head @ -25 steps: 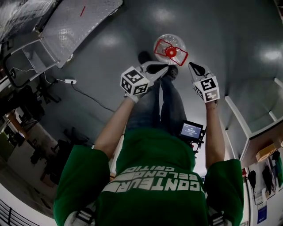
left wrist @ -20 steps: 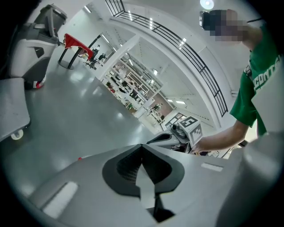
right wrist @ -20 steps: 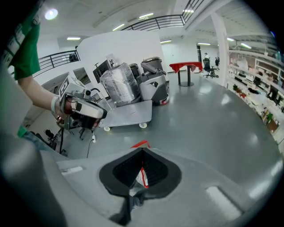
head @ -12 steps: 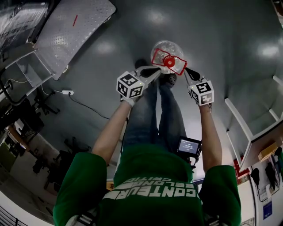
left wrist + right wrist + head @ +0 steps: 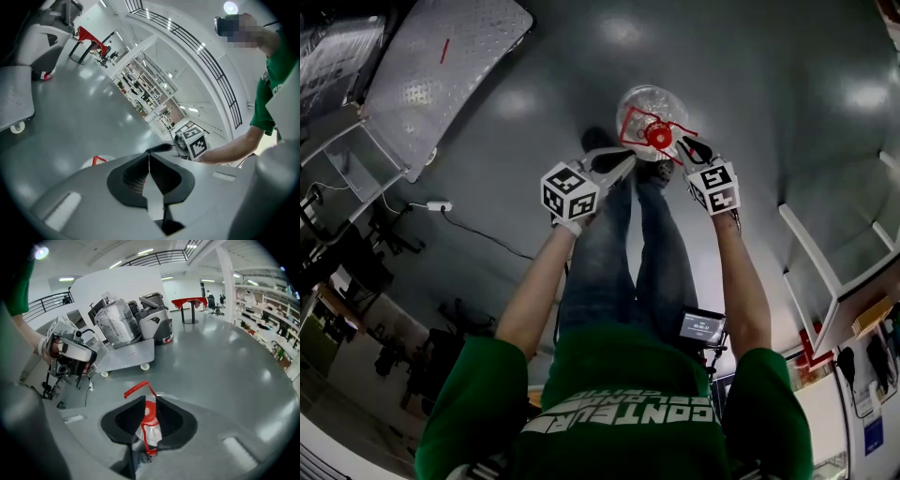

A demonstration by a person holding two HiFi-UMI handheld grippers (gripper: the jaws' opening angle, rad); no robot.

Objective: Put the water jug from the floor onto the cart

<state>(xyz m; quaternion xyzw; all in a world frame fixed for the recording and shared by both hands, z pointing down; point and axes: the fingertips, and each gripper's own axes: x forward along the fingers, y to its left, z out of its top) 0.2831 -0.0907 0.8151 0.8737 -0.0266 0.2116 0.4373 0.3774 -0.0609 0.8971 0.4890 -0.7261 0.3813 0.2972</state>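
On floor [image 5: 581,66], water jug [image 5: 639,99] upright, neck up

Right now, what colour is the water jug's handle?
Red. The handle shows best in the right gripper view.

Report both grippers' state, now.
Left gripper: shut, empty.
Right gripper: jaws just opening, slightly apart; red handle of the clear plastic water jug shows in the gap, ungripped.

The water jug [image 5: 648,103] stands upright on the grey floor [image 5: 769,56] at the upper centre of the head view. It has a clear, round body, a red cap [image 5: 659,137] and a thin red handle [image 5: 136,389] that seems raised. The cart [image 5: 441,66], a flat grey platform, sits well apart at upper left.
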